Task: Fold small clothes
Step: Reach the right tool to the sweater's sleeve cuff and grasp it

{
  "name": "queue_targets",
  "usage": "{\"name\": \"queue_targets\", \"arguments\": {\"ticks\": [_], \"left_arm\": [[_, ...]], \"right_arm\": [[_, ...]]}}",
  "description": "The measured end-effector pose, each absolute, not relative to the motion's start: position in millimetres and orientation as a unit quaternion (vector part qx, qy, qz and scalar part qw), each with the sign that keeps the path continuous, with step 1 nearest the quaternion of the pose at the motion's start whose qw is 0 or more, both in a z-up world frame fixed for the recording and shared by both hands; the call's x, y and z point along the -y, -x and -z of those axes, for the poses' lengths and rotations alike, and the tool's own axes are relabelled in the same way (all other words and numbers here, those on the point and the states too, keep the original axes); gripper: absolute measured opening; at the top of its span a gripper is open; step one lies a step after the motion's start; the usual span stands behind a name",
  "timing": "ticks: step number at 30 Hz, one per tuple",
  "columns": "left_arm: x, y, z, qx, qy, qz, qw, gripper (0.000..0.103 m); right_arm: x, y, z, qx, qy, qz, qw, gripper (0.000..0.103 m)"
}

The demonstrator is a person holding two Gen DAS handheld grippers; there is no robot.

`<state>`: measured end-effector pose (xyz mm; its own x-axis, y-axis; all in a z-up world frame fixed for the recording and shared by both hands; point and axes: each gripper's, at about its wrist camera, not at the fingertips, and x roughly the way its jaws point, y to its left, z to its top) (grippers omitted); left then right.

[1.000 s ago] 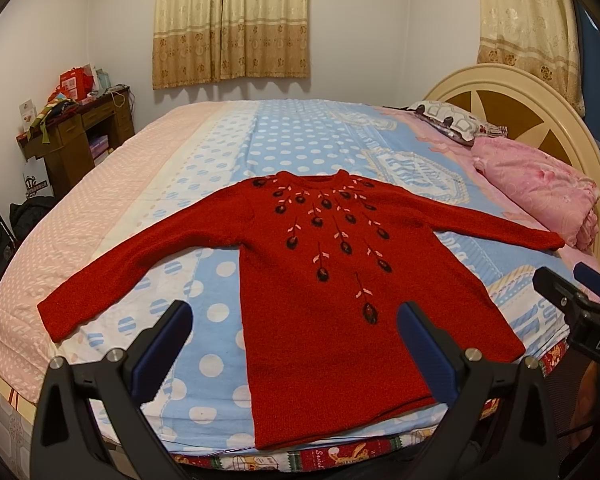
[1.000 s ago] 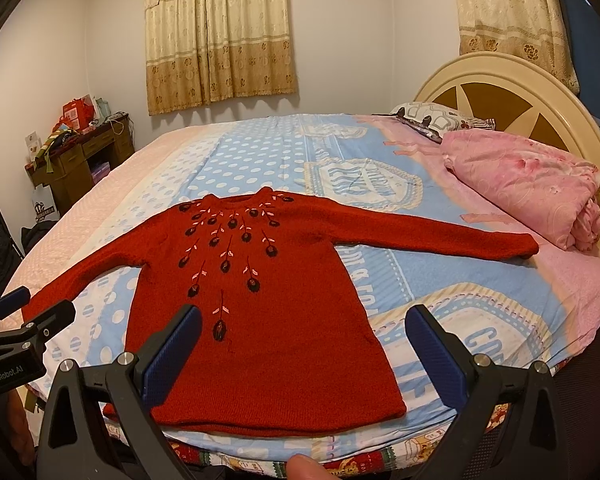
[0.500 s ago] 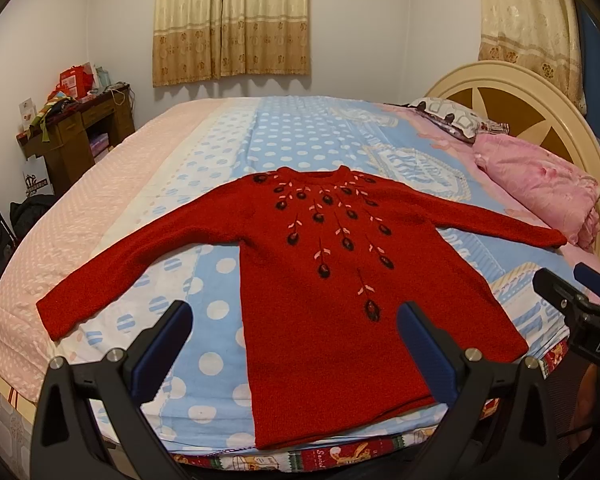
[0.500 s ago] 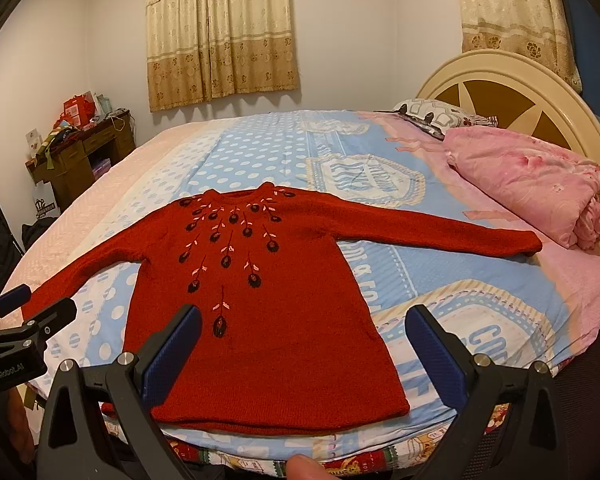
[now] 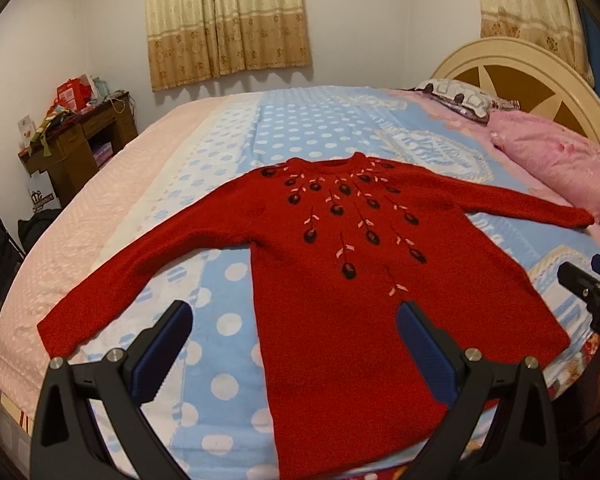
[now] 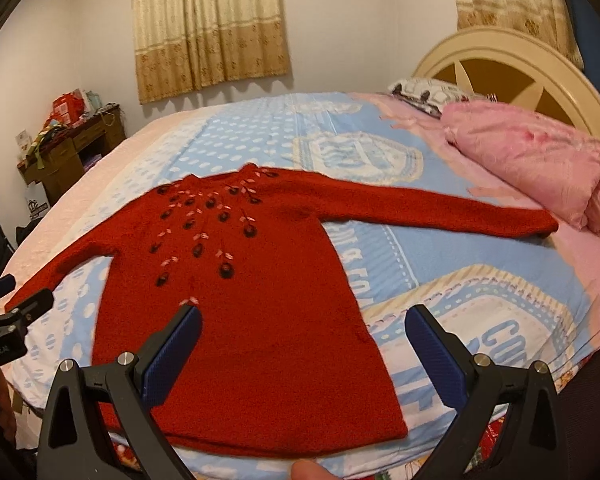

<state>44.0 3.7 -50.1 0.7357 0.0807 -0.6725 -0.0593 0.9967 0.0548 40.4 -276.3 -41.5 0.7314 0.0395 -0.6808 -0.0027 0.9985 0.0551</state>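
Bedroom scene: a wide bed [image 5: 284,120] with a blue polka-dot blanket, pale pink at its left edge, fills both views. Cream headboard [image 5: 540,76] at far right; gold patterned curtains [image 5: 226,20] on the far wall; cluttered wooden desk [image 5: 76,140] far left. Folded pink quilt [image 6: 536,156] lies by the headboard, a patterned pillow [image 5: 456,98] just beyond it.

Red sweater [image 5: 352,280] lies flat, face up, on the near part of the bed, hem toward the near edge, neckline away. Dark and pink embroidery fans down from the collar. Both sleeves spread outward; right cuff ends just beside the quilt, left cuff lies near the bed's left side.

Left gripper [image 5: 292,340] hovers above the hem area, jaws spread wide, holding nothing. Right gripper [image 6: 300,344] likewise wide apart and empty, over the sweater's lower right part. Neither touches the fabric.
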Motion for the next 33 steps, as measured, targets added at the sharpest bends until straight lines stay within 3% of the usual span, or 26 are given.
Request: {"name": "queue_targets", "arguments": {"ticks": [11,13,15,20,24,33], "left_arm": [[-11.8,-88.4,67.9,-0.377,-0.032,-0.029,0.925,0.103],[-18.8,-99.2,72.3,-0.38,-0.034,-0.039,0.923,0.103],[-25.6,-108.4,76.9,-0.383,-0.028,-0.047,0.922,0.103],[-35.2,-118.5,87.6,-0.393,-0.014,-0.058,0.918,0.103],[-33.7,-120.4,96.9,-0.403,-0.003,-0.054,0.914,0.103],[-37.9,-127.9,101.5,-0.408,0.012,-0.054,0.911,0.103]], "right_arm": [[379.0,-87.5,67.4,-0.362,-0.106,0.049,0.925,0.1],[413.7,-96.7,66.2,-0.35,-0.126,0.086,0.924,0.096],[447.8,-106.5,68.2,-0.349,-0.157,0.111,0.917,0.085],[531.3,-129.6,82.9,-0.357,-0.241,0.172,0.886,0.081],[572.1,-140.5,88.3,-0.346,-0.27,0.208,0.874,0.067],[610.9,-163.9,88.8,-0.325,-0.31,0.219,0.866,0.064]]}}
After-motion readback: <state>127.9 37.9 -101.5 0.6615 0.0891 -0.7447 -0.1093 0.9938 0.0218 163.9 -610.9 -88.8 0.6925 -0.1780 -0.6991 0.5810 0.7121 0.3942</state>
